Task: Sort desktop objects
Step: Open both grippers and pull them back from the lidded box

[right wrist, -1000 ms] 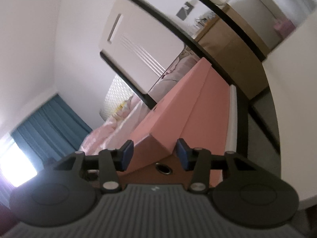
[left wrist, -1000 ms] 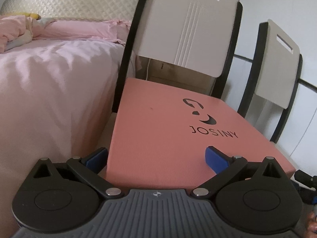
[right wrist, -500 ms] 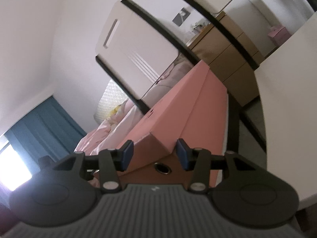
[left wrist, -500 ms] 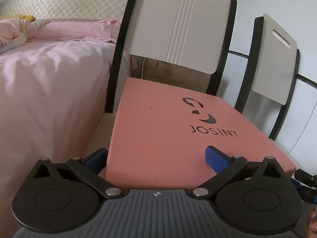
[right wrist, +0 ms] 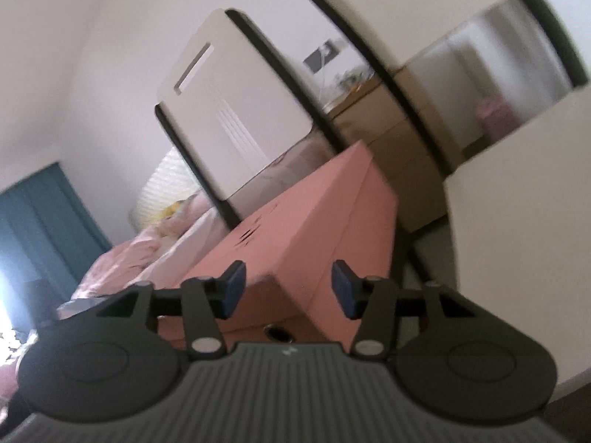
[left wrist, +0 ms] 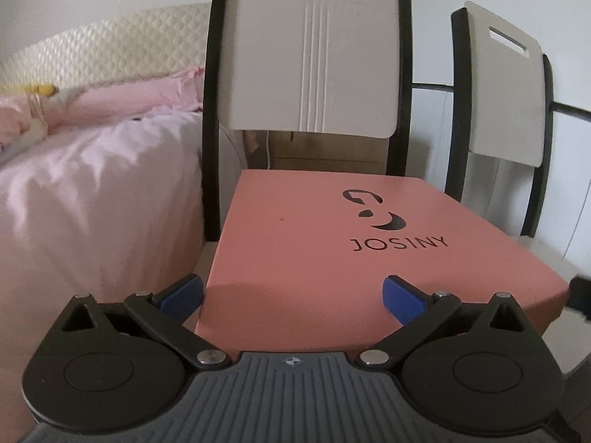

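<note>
Pink box w/ black JOSINY logo lying flat on seat of near chair, lid up, near corner poking toward both cams. In right wrist view same box seen corner-on, view tilted + a bit blurred.

Left gripper: spread wide, blue pads on either side of box's near end. Left pad just off the box's left edge, right pad over lid near front edge. Contact w/ box: can't tell, no squeeze visible.

Right gripper: jaws opening, box corner between the pads. Left pad close against box side, right pad w/ small visible gap to cardboard. Not clamping anymore. Round hole visible in box's lower end face, just above gripper body.

Surroundings: bed w/ pink bedding left of chair, quilted cream headboard behind. Second chair to the right, same white back + black frame. Teal curtain and wooden dresser in right wrist view.
</note>
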Demonstrator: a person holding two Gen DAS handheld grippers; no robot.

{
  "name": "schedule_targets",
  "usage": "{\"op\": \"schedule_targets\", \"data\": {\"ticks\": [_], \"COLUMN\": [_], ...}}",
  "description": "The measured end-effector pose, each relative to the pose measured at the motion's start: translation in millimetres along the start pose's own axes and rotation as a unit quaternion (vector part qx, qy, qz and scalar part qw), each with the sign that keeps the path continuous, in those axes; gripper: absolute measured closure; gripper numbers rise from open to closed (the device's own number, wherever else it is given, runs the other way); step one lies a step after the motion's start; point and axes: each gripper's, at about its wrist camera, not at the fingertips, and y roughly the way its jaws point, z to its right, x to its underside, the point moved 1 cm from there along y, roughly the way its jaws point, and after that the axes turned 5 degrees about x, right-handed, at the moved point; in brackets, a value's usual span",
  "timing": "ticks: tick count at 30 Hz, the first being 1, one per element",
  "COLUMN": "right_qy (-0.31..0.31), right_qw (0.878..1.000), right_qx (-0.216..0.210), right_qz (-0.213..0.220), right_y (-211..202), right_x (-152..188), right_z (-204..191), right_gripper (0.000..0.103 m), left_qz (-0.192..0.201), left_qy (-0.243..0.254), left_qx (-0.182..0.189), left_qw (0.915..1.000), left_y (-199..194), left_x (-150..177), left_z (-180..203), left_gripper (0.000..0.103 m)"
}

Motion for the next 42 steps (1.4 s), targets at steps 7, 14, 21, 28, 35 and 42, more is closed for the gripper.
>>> {"op": "schedule_targets", "data": {"ticks": [7, 14, 21, 28, 35, 42], "right_qy": [-0.056, -0.106, -0.144, -0.175, -0.178, -0.192], "right_qw": [0.997, 0.992, 0.986, 0.980, 0.976, 0.969], "right_qx": [0.038, 0.036, 0.034, 0.045, 0.069, 0.111], "right_qz": [0.042, 0.057, 0.070, 0.087, 0.105, 0.110], "right_y": [-36, -67, -94, -115, -117, -100], "right_x": [-6, -5, -3, 7, 27, 54], "right_z": [-26, -61, -95, -129, -155, -166], "right_gripper": [0.017, 0.010, 0.006, 0.000, 0.000, 0.000], "left_qz": [0.045, 0.087, 0.127, 0.141, 0.130, 0.131], "left_qy": [0.016, 0.028, 0.028, 0.034, 0.046, 0.026], "left_qx": [-0.006, -0.009, -0.019, -0.048, -0.044, -0.046], "left_qw": [0.9988, 0.9958, 0.9913, 0.9882, 0.9895, 0.9899], "left_y": [-48, -100, -141, -174, -178, -165], "left_x": [-4, -8, 0, 16, 29, 57], "left_z": [28, 51, 59, 63, 56, 32], "left_gripper": [0.000, 0.000, 0.000, 0.000, 0.000, 0.000]}}
